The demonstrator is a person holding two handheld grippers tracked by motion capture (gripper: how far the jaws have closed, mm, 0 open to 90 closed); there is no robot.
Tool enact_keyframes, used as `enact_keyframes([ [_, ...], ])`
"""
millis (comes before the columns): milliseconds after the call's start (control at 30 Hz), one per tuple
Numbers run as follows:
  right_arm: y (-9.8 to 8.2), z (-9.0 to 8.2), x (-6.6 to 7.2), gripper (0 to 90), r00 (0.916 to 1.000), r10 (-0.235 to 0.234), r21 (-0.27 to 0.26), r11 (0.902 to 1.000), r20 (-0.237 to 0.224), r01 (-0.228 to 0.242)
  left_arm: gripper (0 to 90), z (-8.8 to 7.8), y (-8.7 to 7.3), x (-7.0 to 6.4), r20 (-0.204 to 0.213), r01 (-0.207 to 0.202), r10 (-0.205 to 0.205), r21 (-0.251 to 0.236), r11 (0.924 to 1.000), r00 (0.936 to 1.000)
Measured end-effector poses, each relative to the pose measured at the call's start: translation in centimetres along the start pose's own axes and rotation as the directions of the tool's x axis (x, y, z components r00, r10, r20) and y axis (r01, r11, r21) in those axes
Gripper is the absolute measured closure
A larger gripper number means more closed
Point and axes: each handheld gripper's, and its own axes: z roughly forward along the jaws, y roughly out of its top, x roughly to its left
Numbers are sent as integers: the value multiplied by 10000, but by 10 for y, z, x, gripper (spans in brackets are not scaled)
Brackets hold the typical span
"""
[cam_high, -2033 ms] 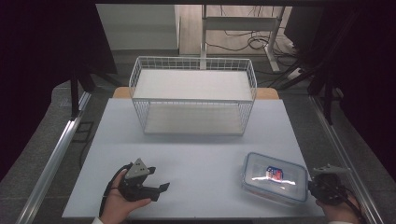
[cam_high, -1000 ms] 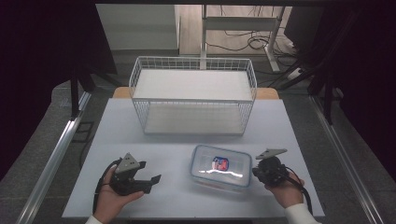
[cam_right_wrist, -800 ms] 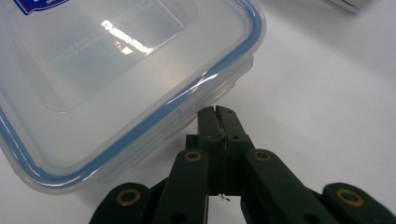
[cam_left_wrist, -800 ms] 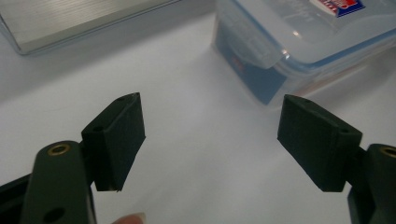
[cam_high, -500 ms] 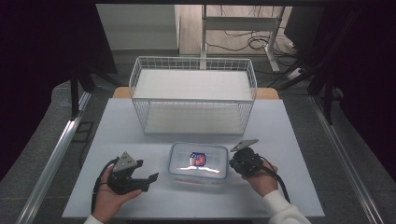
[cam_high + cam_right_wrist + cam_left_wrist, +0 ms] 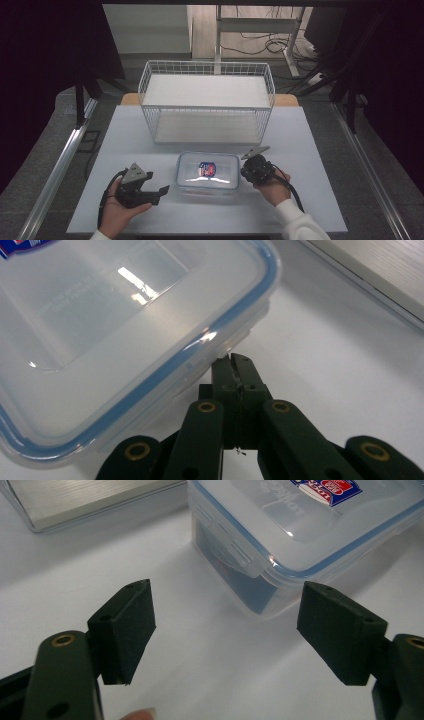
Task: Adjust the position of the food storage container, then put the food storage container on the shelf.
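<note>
A clear plastic container point(image 6: 207, 172) with a blue-rimmed lid and a red and blue sticker lies at the front centre of the white table point(image 6: 310, 150). My right gripper point(image 6: 245, 172) is shut, its tips pressed against the container's right side. In the right gripper view the closed tips point(image 6: 235, 362) touch the wall just under the container's point(image 6: 100, 315) lid edge, with nothing between them. My left gripper point(image 6: 160, 196) is open, just left of the container. In the left gripper view the jaws point(image 6: 225, 625) stand wide apart, a little short of the container's point(image 6: 300, 525) latch corner.
A white wire basket point(image 6: 207, 120) stands behind the container across the middle of the table. Its pale base shows in the left gripper view point(image 6: 75, 500) and the right gripper view point(image 6: 380, 270). Metal rails run along both table sides.
The container has slid left from the front right corner to the front centre, with my shut right gripper against its right side. My left gripper has stayed at the front left.
</note>
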Motion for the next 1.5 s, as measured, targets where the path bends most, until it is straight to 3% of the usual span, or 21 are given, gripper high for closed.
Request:
enact_keyframes([
  [100,-2,-7,-3,888,9998,110,-152,9998,144,-107,227,0,0,0,1,1,-1,8,10000,10000],
  [333,-23,-40,-12,888,9975,689,-1155,9910,126,-670,227,1,-2,0,18,-26,26,50,10000,10000],
  [467,-36,-53,-21,885,9915,1297,-1882,9736,-105,-1294,227,1,-1,0,-3,-62,62,105,9999,10000],
  [500,-40,-56,-26,882,9843,1717,-2182,9598,-417,-1766,227,2,-1,0,-9,-55,55,103,9999,10000],
  [533,-41,-56,-28,877,9806,1877,-2302,9533,-562,-1957,227,1,-1,0,-18,-56,56,95,9999,10000],
  [633,-41,-56,-30,858,9762,2005,-2401,9467,-825,-2148,227,1,-1,0,-43,-17,18,55,10000,10000],
  [700,-41,-55,-28,776,9777,1884,-2379,9493,-930,-2055,227,1,-2,1,-56,-15,16,72,10000,10000],
  [733,-40,-54,-27,685,9790,1785,-2376,9511,-983,-1973,227,1,-2,2,-58,-16,16,86,10000,10000],
  [767,-37,-53,-24,447,9777,1916,-2438,9475,-853,-2070,227,1,-2,2,-50,-21,22,107,9999,10000],
  [800,-37,-53,-24,447,9777,1916,-2438,9475,-853,-2070,227,1,-2,2,-46,-21,21,111,9999,10000],
  [833,-36,-53,-24,371,9754,2044,-2512,9429,-823,-2188,227,1,-2,2,-45,-22,22,105,9999,10000],
  [867,-35,-55,-25,284,9701,2225,-2708,9320,-967,-2407,227,1,-2,2,-55,-33,34,82,10000,10000],
  [900,-35,-55,-25,284,9701,2225,-2708,9320,-967,-2407,227,1,-2,2,-55,-33,34,82,10000,10000],
  [1000,-36,-56,-26,229,9628,2359,-2937,9184,-1318,-2652,226,0,-2,3,-66,16,-16,37,10000,10000],
  [1067,-38,-56,-26,241,9589,2434,-2985,9132,-1461,-2773,224,-1,-1,4,-5,118,-118,-27,9999,9999],
  [1200,-38,-55,-24,244,9585,2399,-3107,9091,-1539,-2774,218,0,1,5,137,285,-285,-58,9996,9995],
  [1300,-37,-53,-21,220,9586,2319,-2976,9149,-1655,-2727,216,3,3,6,369,473,-473,-7,9989,9982],
  [1367,-37,-51,-19,213,9600,2231,-2873,9206,-1695,-2646,216,5,5,9,703,758,-757,11,9971,9946],
  [1433,-36,-49,-17,212,9560,2243,-2806,9207,-1888,-2714,216,8,8,13,968,1144,-1135,-36,9934,9888],
  [1500,-34,-47,-15,210,9541,2211,-2766,9217,-2019,-2721,216,11,11,18,1309,1571,-1545,-96,9875,9793],
])
